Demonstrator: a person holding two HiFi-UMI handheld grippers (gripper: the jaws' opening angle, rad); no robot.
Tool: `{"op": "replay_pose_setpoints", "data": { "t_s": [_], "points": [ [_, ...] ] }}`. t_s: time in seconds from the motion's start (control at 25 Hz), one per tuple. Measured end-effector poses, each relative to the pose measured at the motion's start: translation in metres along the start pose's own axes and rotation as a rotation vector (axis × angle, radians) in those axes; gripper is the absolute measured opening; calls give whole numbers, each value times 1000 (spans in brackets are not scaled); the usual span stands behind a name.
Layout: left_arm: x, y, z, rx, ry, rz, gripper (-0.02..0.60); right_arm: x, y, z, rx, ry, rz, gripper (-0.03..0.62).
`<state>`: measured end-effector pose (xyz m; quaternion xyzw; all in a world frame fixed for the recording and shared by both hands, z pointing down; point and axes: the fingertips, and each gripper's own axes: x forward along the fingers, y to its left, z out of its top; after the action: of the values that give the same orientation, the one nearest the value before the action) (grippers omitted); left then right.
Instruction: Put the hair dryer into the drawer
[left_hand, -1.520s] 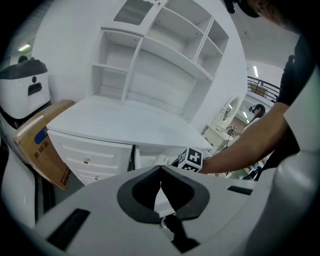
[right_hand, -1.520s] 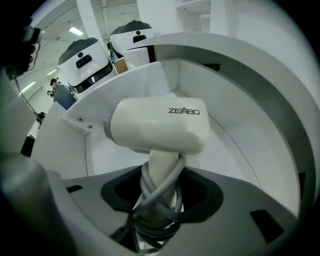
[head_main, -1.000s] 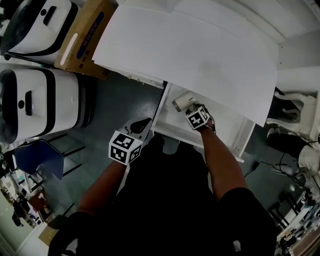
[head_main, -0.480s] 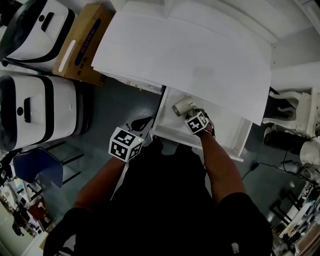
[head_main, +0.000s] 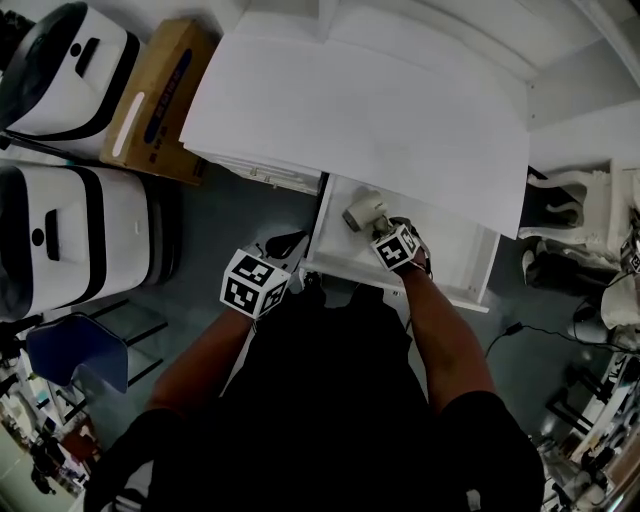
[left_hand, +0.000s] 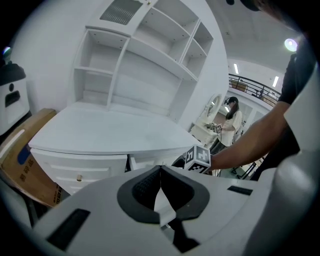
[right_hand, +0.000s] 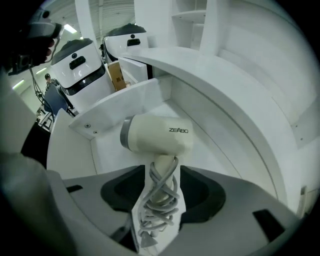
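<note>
Cream hair dryer (right_hand: 157, 137), one, pinched in right gripper (right_hand: 161, 186) within drawer (head_main: 452, 258); left gripper (left_hand: 160, 174) closed

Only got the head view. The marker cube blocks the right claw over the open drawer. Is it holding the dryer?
Observer: Yes. In the right gripper view the right claw is shut on the dryer by its handle.
Operator: Cord loose?
Observer: No, the cord is wound round the handle, between the jaws.
Operator: Dryer touching the drawer floor?
Observer: Can't tell contact. Its body is inside the drawer, with the grey-ringed end toward that side wall.
Operator: Left claw?
Observer: In the left gripper view the left claw is shut on nothing and faces the desk.
</note>
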<state>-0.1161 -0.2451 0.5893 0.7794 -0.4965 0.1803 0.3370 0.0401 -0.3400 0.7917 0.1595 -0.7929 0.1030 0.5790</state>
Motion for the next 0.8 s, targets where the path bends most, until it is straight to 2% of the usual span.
{"op": "replay_pose_setpoints", "data": {
  "t_s": [0.2,0.32,0.48,0.56,0.64,0.8],
  "points": [
    [-1,-3,6,39,-17,-41,9,-27,1,8,106,-104,-31,218],
    [-3,-6,10,65,-25,-59,9,-57,7,23,209,-219,-23,218],
    [-5,-15,17,94,-36,-85,9,-107,14,45,398,-418,14,213],
    [-6,-21,22,107,-37,-102,9,-133,16,53,466,-505,28,170],
    [-5,-28,24,123,-35,-121,9,-156,19,59,503,-579,39,80],
    [-1,-41,32,146,-52,-132,9,-199,25,66,528,-694,74,49]
  ]
}}
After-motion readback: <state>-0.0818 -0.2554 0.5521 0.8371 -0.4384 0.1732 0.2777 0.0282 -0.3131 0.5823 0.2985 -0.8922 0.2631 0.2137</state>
